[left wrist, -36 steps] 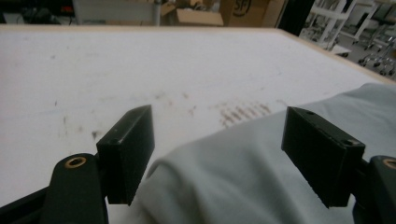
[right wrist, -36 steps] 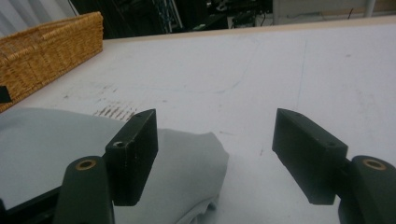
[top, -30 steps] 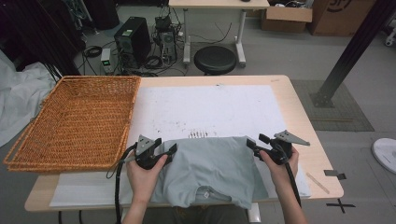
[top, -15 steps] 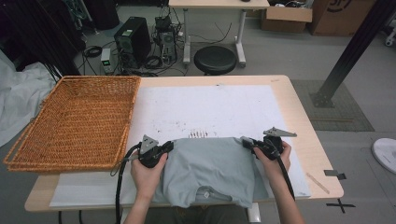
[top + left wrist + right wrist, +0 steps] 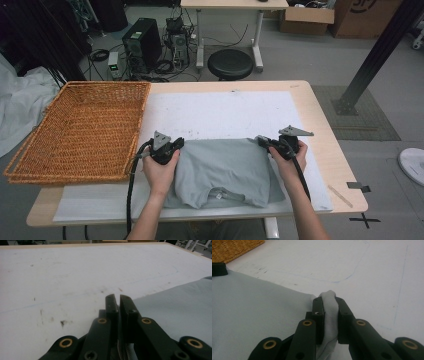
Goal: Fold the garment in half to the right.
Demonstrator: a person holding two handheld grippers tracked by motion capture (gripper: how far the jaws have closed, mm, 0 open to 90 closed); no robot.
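A grey T-shirt [image 5: 225, 170] lies flat on the white mat [image 5: 225, 112], its collar toward the near table edge. My left gripper [image 5: 175, 145] sits at the shirt's far left corner. In the left gripper view its jaws [image 5: 116, 297] stand nearly together with a thin strip of cloth between them, and the shirt [image 5: 175, 307] spreads off to the right. My right gripper [image 5: 264, 140] is at the far right corner. Its jaws [image 5: 328, 300] have just been closing and pinch a bunched fold of the shirt [image 5: 262, 310].
A wide wicker basket [image 5: 80, 130] stands on the table's left part, close to my left hand. The mat beyond the shirt is bare white with faint marks. A black stool [image 5: 230, 62] and computer gear stand on the floor behind the table.
Both hands have slid inward to the shirt's far corners. Both grippers' jaws, wide apart a second ago, now stand closed on the cloth.
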